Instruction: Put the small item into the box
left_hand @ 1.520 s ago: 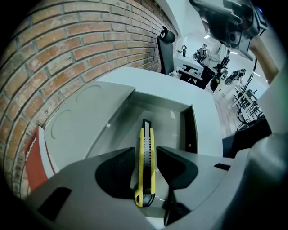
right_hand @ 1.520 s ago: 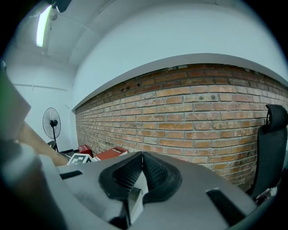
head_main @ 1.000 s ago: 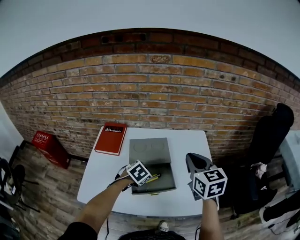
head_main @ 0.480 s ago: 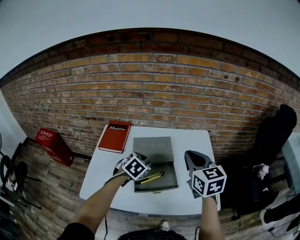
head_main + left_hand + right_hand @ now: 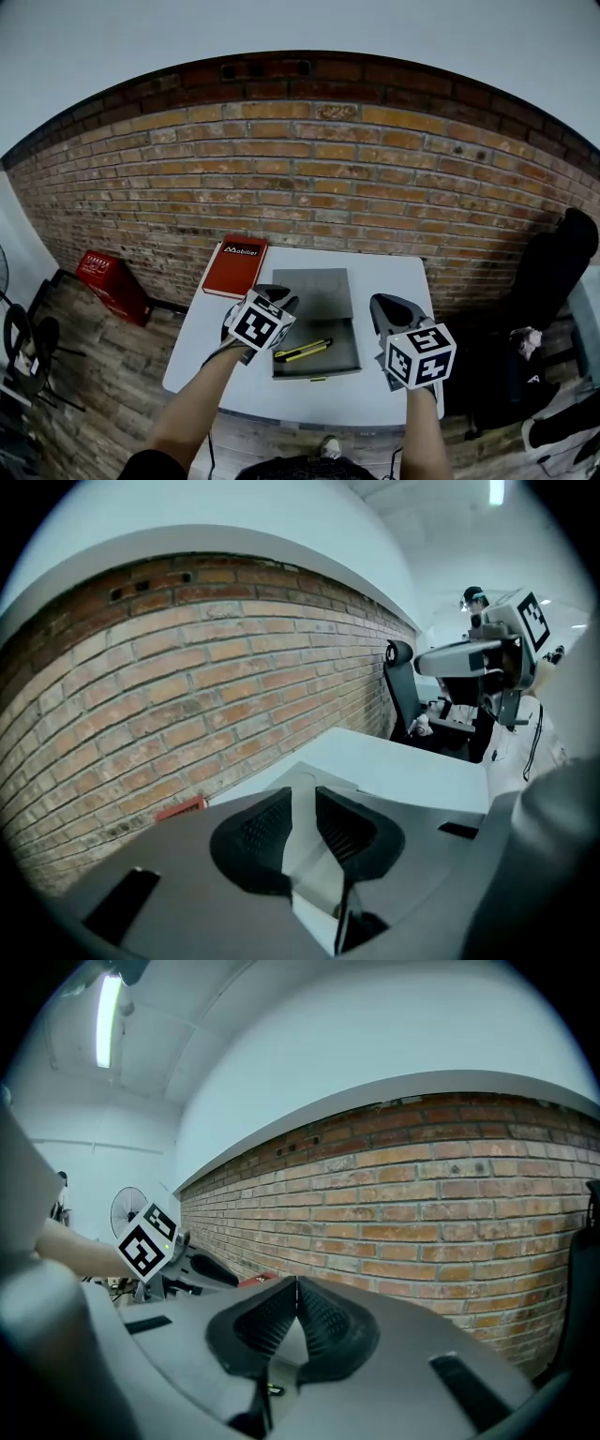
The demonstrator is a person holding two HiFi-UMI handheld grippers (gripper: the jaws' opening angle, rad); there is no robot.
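Observation:
A grey box lies open on the white table, its lid folded back toward the brick wall. Inside the tray lies the small item, a yellow and black pen-like stick. My left gripper hovers over the box's left edge, raised off the table; its jaws are closing, with a gap still between them and nothing in it. My right gripper hangs to the right of the box, with its jaws shut and empty.
A red book lies at the table's back left corner. On the floor at left stands a red crate. A black chair with bags is at the right. The brick wall runs behind the table.
My left gripper has risen and pulled back to the left from the box tray, leaving the yellow stick inside. The right gripper has barely moved.

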